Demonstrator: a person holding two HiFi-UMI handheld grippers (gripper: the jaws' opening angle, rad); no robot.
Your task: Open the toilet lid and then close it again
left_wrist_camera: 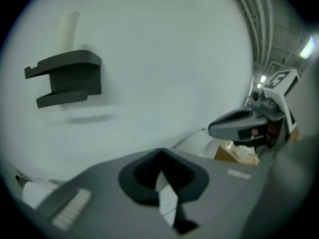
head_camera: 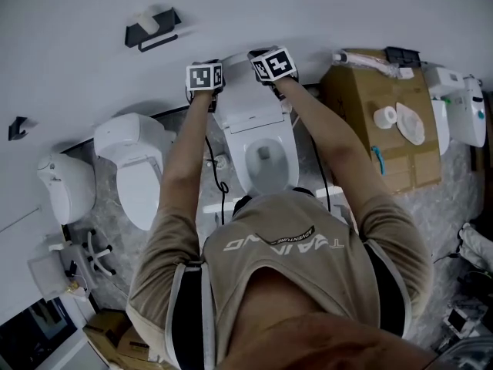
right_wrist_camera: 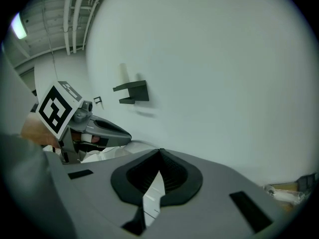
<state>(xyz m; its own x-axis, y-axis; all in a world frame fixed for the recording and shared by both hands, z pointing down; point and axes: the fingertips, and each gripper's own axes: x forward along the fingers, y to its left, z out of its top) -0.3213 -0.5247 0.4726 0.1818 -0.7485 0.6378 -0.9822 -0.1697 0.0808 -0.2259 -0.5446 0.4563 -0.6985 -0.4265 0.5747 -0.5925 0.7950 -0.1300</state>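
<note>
Head view: both arms stretched to the far wall, over the middle toilet (head_camera: 266, 168). Lid (head_camera: 248, 102) raised and leaning back toward the wall, bowl lying open just near of it. Left claw (head_camera: 204, 76) at the lid's far-left corner, right claw (head_camera: 274, 63) at its far-right corner. Cannot tell from here whether either one touches the lid. Second toilet (head_camera: 139, 160) to the left, carton (head_camera: 370, 122) to the right, black holder (head_camera: 152, 28) on the wall beyond.

Left claw view: aimed at the bare wall, holder up on the left. Jaws pressed together, only a thin pale seam down the dark notch, nothing pinched. Right claw (left_wrist_camera: 249, 126) in sight at the right, just beside.

Right claw view: same wall, holder further off. Jaws likewise pressed together and empty. Left claw (right_wrist_camera: 94, 131) close at the left, with something white just beneath it, probably the lid's top edge, though too little shows to be sure.

Judged from the open bowl: opening done, closing step in hand or about to begin. Next move: get both shut claws behind or onto the lid's top edge, tip it toward the near side past upright, then follow it down over the bowl. Best to keep contact all the way so the lid does not drop and slam; best also to keep the two claws level so it does not twist on its hinge.
</note>
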